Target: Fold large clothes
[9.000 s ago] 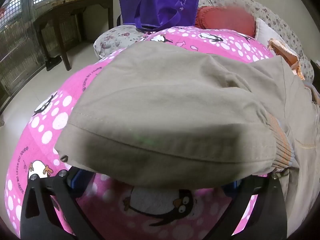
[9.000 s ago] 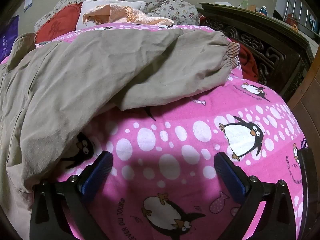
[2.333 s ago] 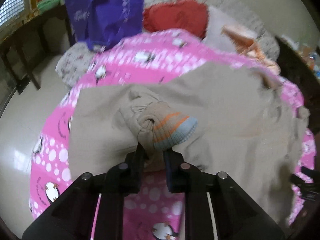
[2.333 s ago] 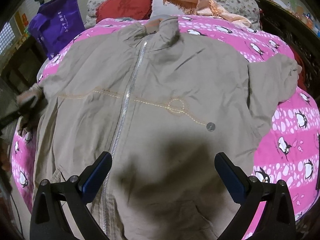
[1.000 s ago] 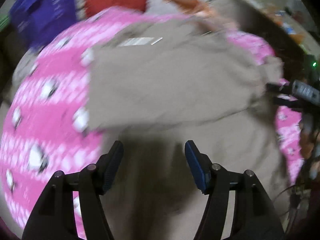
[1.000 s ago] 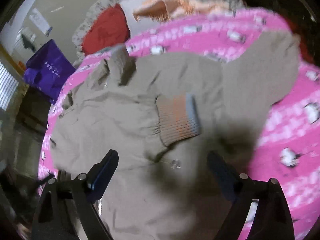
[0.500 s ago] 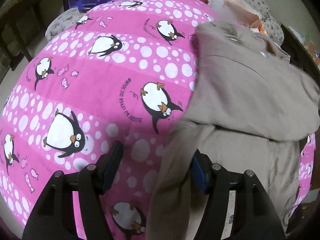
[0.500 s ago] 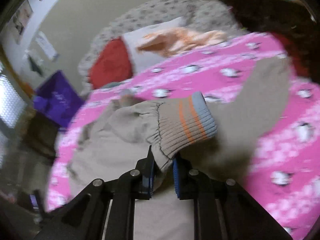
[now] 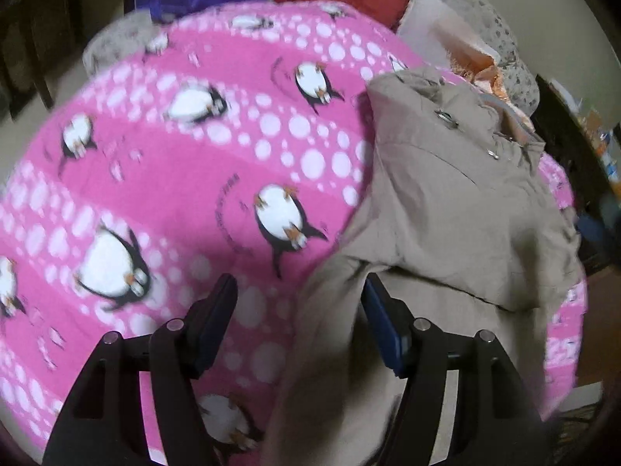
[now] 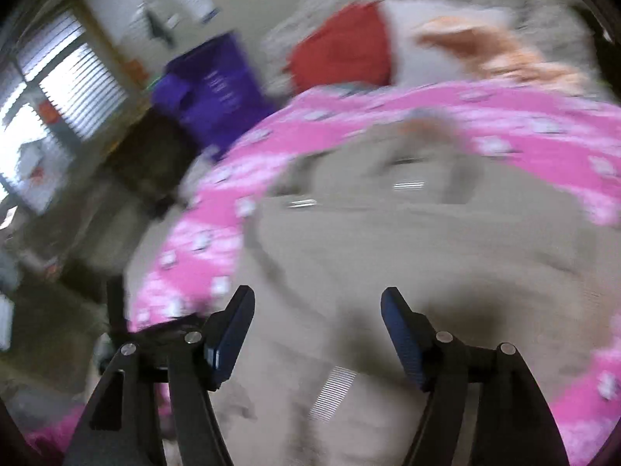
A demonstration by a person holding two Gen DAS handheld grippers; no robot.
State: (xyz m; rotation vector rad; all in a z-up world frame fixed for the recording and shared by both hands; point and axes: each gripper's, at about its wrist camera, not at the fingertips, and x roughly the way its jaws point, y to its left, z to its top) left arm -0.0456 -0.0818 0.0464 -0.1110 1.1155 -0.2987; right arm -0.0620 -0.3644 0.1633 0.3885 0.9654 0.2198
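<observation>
A khaki jacket [image 9: 458, 225] lies on a bed with a pink penguin-print cover [image 9: 186, 178], its sleeves folded in over the body. My left gripper [image 9: 299, 303] is open over the jacket's left side edge, with the fabric edge lying between its fingers. My right gripper [image 10: 316, 310] is open and empty above the middle of the jacket [image 10: 388, 256]; this view is blurred by motion. A zipper section [image 10: 333, 392] shows below the right gripper.
A purple bag [image 10: 217, 93], a red pillow [image 10: 345, 54] and an orange cloth [image 10: 493, 50] lie at the head of the bed. A dark wooden table [image 9: 35, 39] stands to the left. Dark wooden furniture [image 9: 574, 147] borders the right side.
My right gripper has let go of the sleeve cuff, opened and swung left over the jacket. My left gripper stays open by the jacket's left edge, shifted slightly.
</observation>
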